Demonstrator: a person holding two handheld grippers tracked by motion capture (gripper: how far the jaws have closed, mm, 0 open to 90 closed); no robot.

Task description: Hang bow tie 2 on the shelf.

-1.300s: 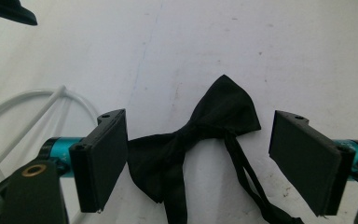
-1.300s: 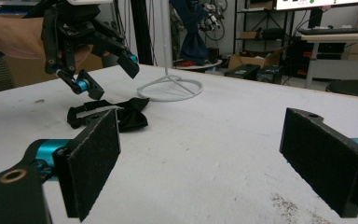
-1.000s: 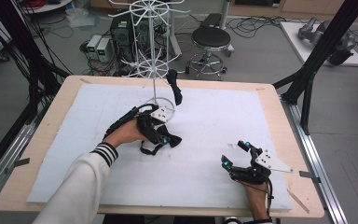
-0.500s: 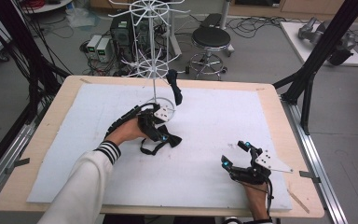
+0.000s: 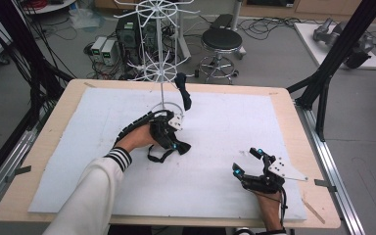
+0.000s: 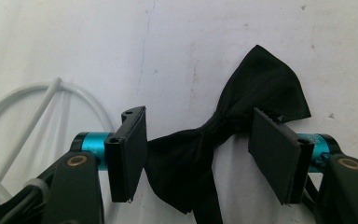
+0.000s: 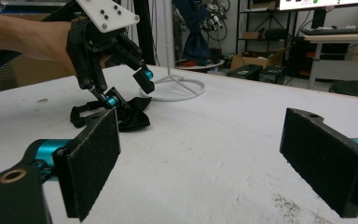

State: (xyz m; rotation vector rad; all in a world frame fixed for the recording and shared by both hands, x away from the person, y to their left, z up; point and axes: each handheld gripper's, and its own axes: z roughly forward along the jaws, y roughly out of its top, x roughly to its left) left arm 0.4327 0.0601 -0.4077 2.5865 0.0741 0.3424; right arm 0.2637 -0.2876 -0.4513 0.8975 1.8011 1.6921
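Surface: white mat over a wooden table; I see cables, a stool and computer boxes on the floor behind.
Left fingers: I have the pads standing apart on either side of a black bow tie's knot; they have just been closing in. I see a gap on each side, so nothing is pinched yet.
Left gripper: I see the left gripper pointing down at the mat, near the table's middle.
Bow tie: lies flat on the mat; one wing fans out beyond the pads, the other falls toward the camera, with its strap looped on the mat beside the gripper.
Stand: white wire rack with its ring base on the mat just beside the left gripper; another dark piece hangs from a hook.
Right fingers: I have the pads wide apart, with bare mat between them.
Right gripper: the right gripper rests low near the front right corner, well apart from the bow tie, looking across at the left gripper.
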